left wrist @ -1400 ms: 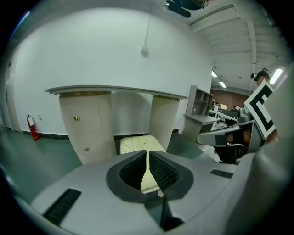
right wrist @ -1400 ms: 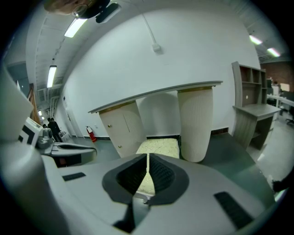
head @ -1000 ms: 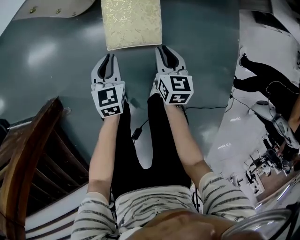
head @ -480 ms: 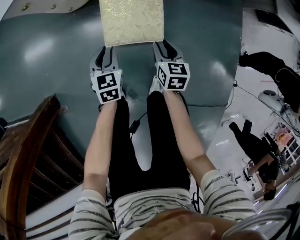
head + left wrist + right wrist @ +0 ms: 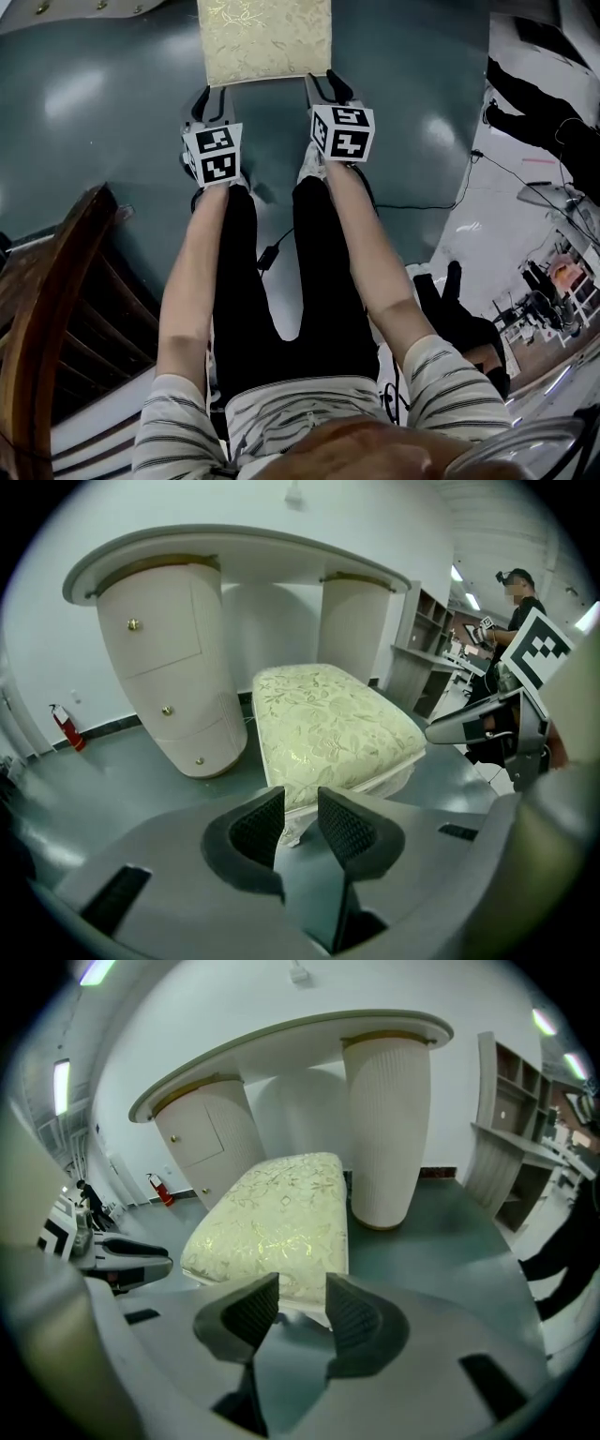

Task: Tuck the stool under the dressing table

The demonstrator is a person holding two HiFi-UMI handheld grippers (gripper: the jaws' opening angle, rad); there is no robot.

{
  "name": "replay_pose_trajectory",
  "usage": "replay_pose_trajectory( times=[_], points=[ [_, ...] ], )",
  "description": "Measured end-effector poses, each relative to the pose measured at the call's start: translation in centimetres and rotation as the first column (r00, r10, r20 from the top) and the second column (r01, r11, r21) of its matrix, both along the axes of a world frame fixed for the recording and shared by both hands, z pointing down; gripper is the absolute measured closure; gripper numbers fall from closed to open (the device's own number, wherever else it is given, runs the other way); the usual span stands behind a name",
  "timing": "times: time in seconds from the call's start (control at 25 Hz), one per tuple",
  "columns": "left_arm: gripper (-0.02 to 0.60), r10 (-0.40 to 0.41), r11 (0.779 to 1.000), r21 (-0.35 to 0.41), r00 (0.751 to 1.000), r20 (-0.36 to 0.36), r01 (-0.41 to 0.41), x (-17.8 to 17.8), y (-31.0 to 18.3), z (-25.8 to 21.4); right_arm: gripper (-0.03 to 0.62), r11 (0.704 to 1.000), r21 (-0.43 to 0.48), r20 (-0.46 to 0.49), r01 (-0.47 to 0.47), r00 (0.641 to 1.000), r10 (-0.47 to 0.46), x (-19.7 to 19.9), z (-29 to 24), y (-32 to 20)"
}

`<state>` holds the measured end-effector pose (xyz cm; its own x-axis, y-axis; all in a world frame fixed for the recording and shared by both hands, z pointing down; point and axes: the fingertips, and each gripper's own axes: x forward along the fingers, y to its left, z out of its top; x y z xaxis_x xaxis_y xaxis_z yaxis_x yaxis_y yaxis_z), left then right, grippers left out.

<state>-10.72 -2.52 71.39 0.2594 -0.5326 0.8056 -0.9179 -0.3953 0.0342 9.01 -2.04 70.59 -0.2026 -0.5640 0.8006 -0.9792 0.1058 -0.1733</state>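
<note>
a person stands over a dark cable (image 5: 272,251) trailing across the floor (image 5: 112,141) by their feet, with a wooden chair (image 5: 47,309) close at their left. a step forward could snag that cable.

ahead of the knees, the left gripper (image 5: 210,99) and right gripper (image 5: 324,84) point down at the near edge of the stool (image 5: 265,39), one toward each near corner. the left gripper's fingers (image 5: 258,822) stand apart with nothing pinched, and the stool's lower rim shows in the gap beyond them. the right gripper's jaws have just been opening and stand wide. they are empty too, with only the cushion's near edge beyond the tips. whether either tip touches the stool cannot be told.

the stool sits on the floor in front of the table (image 5: 234,560), not yet tucked in. its far end is at the mouth of the gap between the left pedestal (image 5: 211,1143) and the right pedestal (image 5: 386,1129), each close by a far corner.

the dangers look plain from here. open tips pressed on the soft cushion could slide up over it or dent the fabric instead of moving the frame. a harder push on one side would likely swing the stool askew and knock a far corner into a pedestal. a push set too high could tip it if a leg catches on the floor.
</note>
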Motion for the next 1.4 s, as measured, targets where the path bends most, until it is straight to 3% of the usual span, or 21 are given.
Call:
replay_pose_trajectory(
  times=[0.4, 0.92, 1.4],
  points=[
    [0.488, -0.044, 0.999, -0.024, 0.999, -0.022, 0.043, 0.3, -0.8, 2.1, 0.447, 0.998, -0.059, 0.012, -0.030, 0.999, 0.031, 0.4, 2.9, 0.2],
    [0.488, 0.048, 0.998, -0.050, 0.998, 0.034, -0.046, 0.7, -1.3, 2.6, 0.447, 0.997, -0.068, 0.000, -0.022, 1.000, 0.022, 0.4, 3.1, -0.3],
    [0.488, 0.013, 0.999, -0.038, 0.999, 0.034, -0.012, 0.8, -1.4, 2.8, 0.447, 0.998, -0.064, -0.030, 0.005, 1.000, -0.007, 0.4, 3.2, -0.9]
  ],
)
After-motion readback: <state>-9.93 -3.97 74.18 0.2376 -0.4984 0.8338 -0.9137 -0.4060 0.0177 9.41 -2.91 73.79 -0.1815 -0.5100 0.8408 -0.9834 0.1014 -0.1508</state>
